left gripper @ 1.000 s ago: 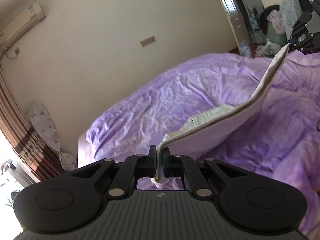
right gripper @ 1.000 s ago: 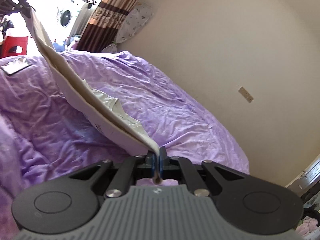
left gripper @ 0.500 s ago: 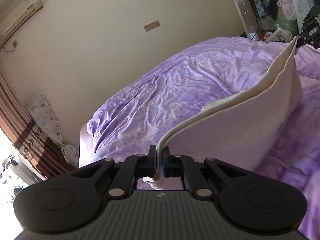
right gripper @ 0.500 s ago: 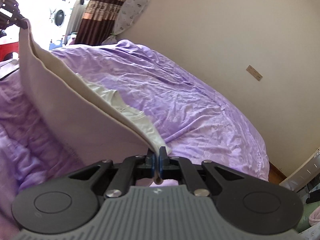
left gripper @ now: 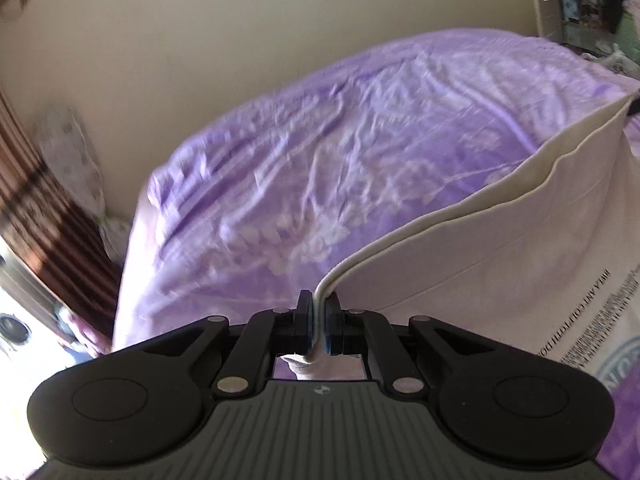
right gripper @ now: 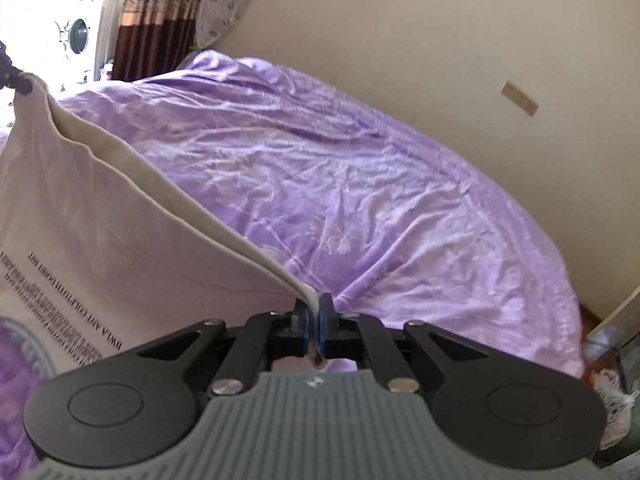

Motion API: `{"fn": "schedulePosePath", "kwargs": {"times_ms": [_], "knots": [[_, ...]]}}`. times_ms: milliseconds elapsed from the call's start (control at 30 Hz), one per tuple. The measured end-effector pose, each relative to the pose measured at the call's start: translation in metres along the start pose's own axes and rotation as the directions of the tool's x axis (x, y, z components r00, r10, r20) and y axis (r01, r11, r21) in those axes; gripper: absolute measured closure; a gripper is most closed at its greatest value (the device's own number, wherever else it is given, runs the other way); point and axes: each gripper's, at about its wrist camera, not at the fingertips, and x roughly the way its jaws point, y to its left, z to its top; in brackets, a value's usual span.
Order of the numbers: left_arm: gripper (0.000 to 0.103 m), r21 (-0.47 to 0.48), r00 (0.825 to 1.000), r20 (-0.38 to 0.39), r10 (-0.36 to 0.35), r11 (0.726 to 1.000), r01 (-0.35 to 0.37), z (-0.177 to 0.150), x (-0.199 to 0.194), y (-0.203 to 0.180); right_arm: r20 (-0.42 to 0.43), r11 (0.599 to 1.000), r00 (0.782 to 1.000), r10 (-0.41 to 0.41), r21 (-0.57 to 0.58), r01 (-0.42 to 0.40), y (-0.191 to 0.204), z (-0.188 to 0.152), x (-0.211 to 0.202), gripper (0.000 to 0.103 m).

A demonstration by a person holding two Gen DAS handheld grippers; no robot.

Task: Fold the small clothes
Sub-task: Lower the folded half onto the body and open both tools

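A cream T-shirt (left gripper: 520, 248) with dark printed lettering hangs stretched between both grippers above the purple bedspread (left gripper: 340, 152). My left gripper (left gripper: 318, 320) is shut on one corner of its edge. At the right edge of that view the far corner runs up to the other gripper (left gripper: 634, 106). In the right wrist view the same T-shirt (right gripper: 120, 248) fills the left side. My right gripper (right gripper: 316, 320) is shut on its near corner, and the left gripper (right gripper: 16, 80) holds the far corner at the upper left.
The purple bedspread (right gripper: 360, 184) covers a bed against a beige wall (right gripper: 400, 20). A striped curtain (right gripper: 160, 12) and a washing machine (right gripper: 78, 36) stand by the bright window. Bags and clutter (right gripper: 608, 396) lie on the floor past the bed's right end.
Both grippers have swept forward and down over the bed with the T-shirt held between them. The cloth now hangs as a broad sheet with its printed lettering in view.
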Motion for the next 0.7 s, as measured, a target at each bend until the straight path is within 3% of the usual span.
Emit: {"fn": "schedulePosePath", "kwargs": {"times_ms": [167,333,500,700], "knots": [[0.098,-0.055,0.996,-0.077,-0.048,0.998,0.044,-0.009,0.078,0.008,-0.087,0.998,0.995,0.050,0.053,-0.045,-0.007,0.002,0.104,0.103],[0.097,-0.123,0.987,-0.131,-0.095,0.989,0.079,-0.018,0.132,0.020,-0.145,0.993,0.986,0.085,0.099,-0.071,-0.006,-0.009,0.181,0.103],[0.097,-0.152,0.979,-0.163,-0.124,0.983,0.100,-0.031,0.164,0.022,-0.174,0.988,0.979,0.105,0.132,-0.082,-0.003,-0.020,0.225,0.102],[0.097,-0.236,0.985,-0.104,-0.141,0.965,0.113,-0.034,0.161,0.031,-0.182,0.987,0.978,0.098,0.145,-0.072,0.000,-0.026,0.242,0.102]]}}
